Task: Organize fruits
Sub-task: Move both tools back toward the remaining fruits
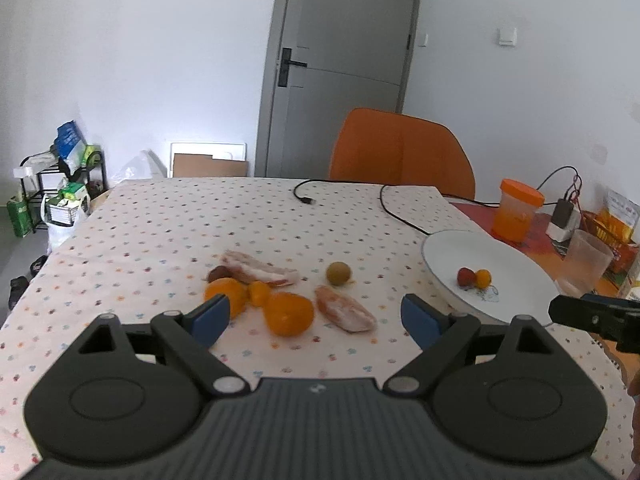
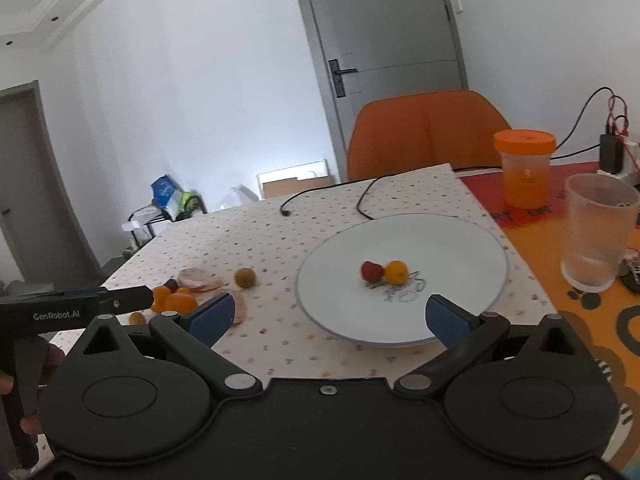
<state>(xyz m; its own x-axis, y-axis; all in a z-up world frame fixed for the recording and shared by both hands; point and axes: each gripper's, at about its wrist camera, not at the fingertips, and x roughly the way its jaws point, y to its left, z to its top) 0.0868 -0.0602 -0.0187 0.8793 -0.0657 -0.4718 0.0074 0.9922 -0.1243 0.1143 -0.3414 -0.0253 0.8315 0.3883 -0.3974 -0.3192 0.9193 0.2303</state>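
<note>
white china, that plate (image 2: 472,264), sits at the right of the worktop (image 1: 160,232), and it is clearly where the fruit is meant to gather: a small red fruit (image 2: 371,271) and a small yellow one (image 2: 396,272) already lie touching each other near its middle. everything else waits in a loose heap on the dotted cloth to the left of the plate: two large oranges (image 1: 289,314), a smaller orange piece (image 1: 259,293) between them, a dark brown fruit (image 1: 219,273) behind, and a round greenish-brown fruit (image 1: 339,273) standing apart, nearer the plate. mixed in are two pale pink strips that look like raw meat (image 1: 260,272), which i judge do not belong with the fruit, so the sorting has a good way to go.

my left jaws (image 1: 316,318) stand wide apart with nothing between the blue pads; they hang just short of the heap, with the nearest orange showing beside the left pad, not touching as far as i can tell. my right jaws (image 2: 334,318) are spread as wide as they go, empty too, poised over the near rim of the plate, which reads to me like the pose of having let something go there. an orange-lidded jar (image 2: 524,168) and a frosted cup (image 2: 598,232) stand beyond the plate, clear of my reach path.
</note>
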